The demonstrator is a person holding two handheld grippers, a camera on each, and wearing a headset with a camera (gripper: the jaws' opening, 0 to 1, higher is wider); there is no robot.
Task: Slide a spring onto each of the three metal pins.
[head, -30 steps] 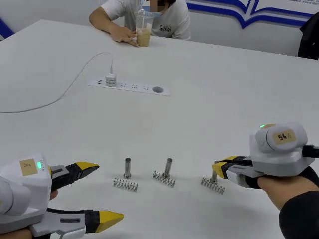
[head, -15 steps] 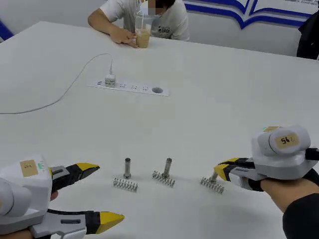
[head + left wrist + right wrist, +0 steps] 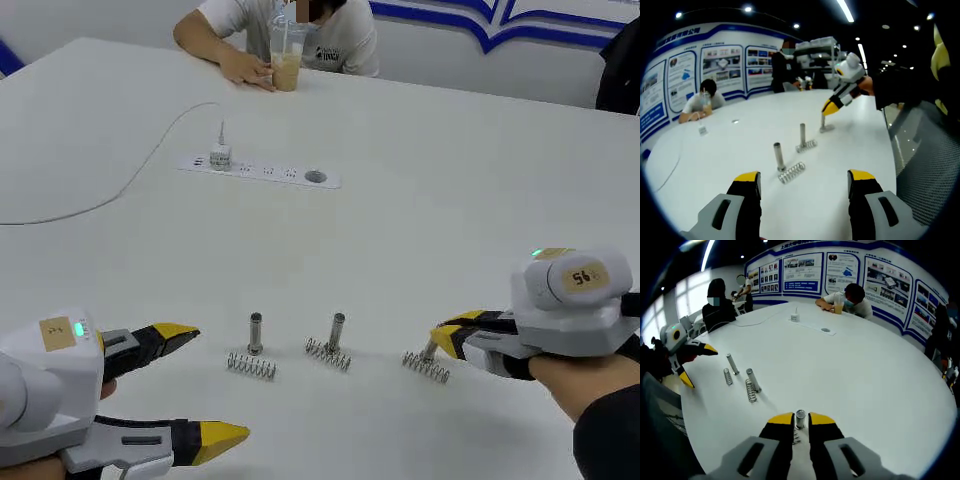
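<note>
Label (image 3: 581, 277) on right tongs (image 3: 436, 338), perhaps "95"; tongs pinch rightmost pin (image 3: 800, 415).

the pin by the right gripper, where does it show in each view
Head view: the pin is lower right, at the right gripper's yellow tips, with a spring lying before it.
Left gripper view: the farthest pin, right of centre, under the right gripper.
Right gripper view: the pin is bottom centre, between the fingers.
Shared landmark: the white charger on the power strip.
</note>
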